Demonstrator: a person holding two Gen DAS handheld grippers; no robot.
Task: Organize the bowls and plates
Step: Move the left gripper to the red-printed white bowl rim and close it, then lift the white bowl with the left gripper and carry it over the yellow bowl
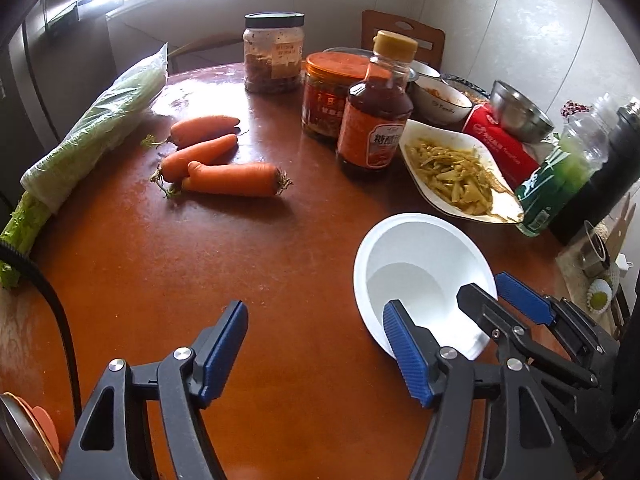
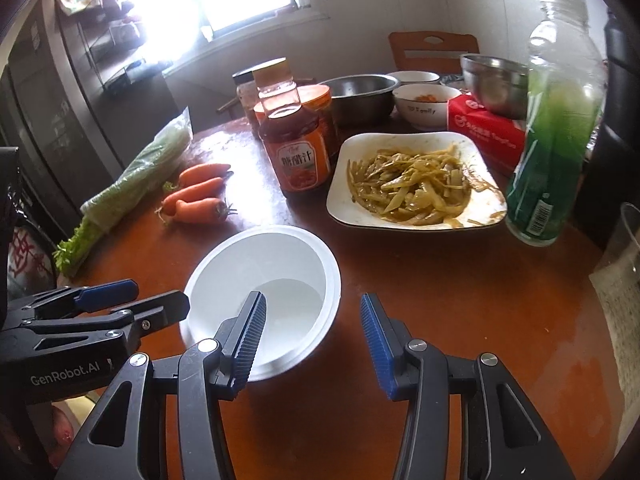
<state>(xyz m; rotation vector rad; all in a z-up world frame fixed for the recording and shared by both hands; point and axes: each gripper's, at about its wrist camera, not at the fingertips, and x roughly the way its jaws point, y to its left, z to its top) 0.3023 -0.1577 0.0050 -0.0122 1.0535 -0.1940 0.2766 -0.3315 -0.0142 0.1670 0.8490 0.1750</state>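
White bowl is sitting on the tabletop. Right gripper fingers are straddling its near rim, parted, not pressing. Left gripper fingers are gaping, empty, beside the bowl.

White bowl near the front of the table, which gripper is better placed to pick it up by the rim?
Right. The right gripper has the white bowl rim between its open jaws, one finger over the inside, one outside. The left gripper gap lies over bare table beside the bowl.
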